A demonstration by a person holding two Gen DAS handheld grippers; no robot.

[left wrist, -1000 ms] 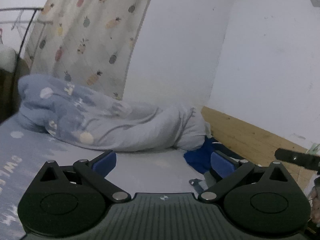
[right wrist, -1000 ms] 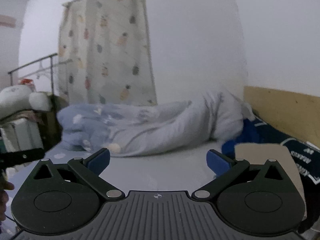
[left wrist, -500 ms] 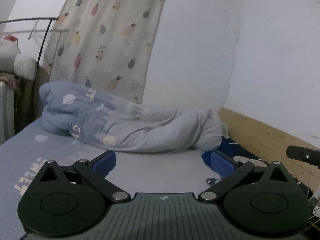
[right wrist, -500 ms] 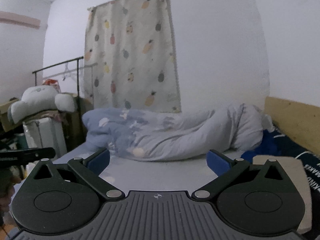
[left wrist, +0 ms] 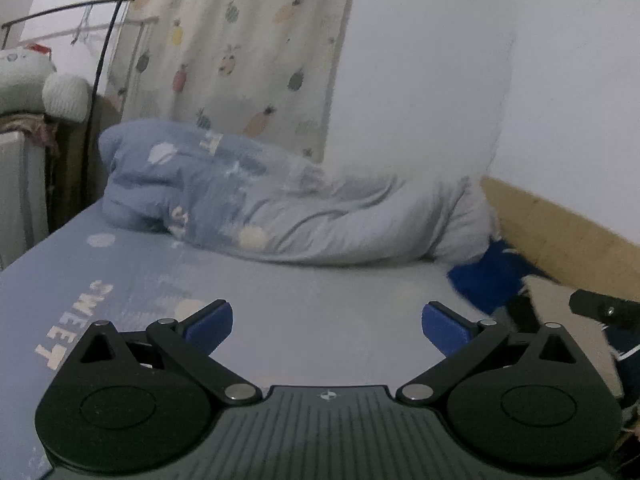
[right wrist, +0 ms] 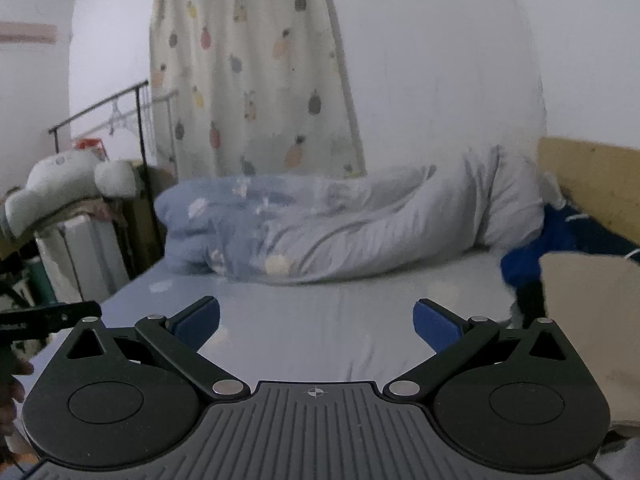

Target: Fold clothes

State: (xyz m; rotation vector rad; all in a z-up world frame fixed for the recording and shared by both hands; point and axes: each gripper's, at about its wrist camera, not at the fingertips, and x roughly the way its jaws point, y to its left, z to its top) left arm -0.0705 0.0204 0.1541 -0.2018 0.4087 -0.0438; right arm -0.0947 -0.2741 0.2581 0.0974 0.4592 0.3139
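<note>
A rumpled pale-blue duvet (left wrist: pixel 288 216) with printed shapes lies heaped across the far end of the bed (left wrist: pixel 312 312), whose smooth blue sheet carries the word "SWEET" at the left. Behind hangs a cream curtain (left wrist: pixel 248 52) with a fruit print; a white plush toy (right wrist: pixel 68 184) sits by a black metal rack (right wrist: pixel 120 108). The clothes, a dark-blue garment (right wrist: pixel 560 240) beside a beige folded piece (right wrist: pixel 588 320), lie at the bed's right edge against the wooden board (left wrist: pixel 568 232). Compared with a second ago, both views have turned and sit closer to the duvet. The left gripper (left wrist: pixel 327 322) and right gripper (right wrist: pixel 316 322) are spread wide, holding nothing, above bare sheet.
</note>
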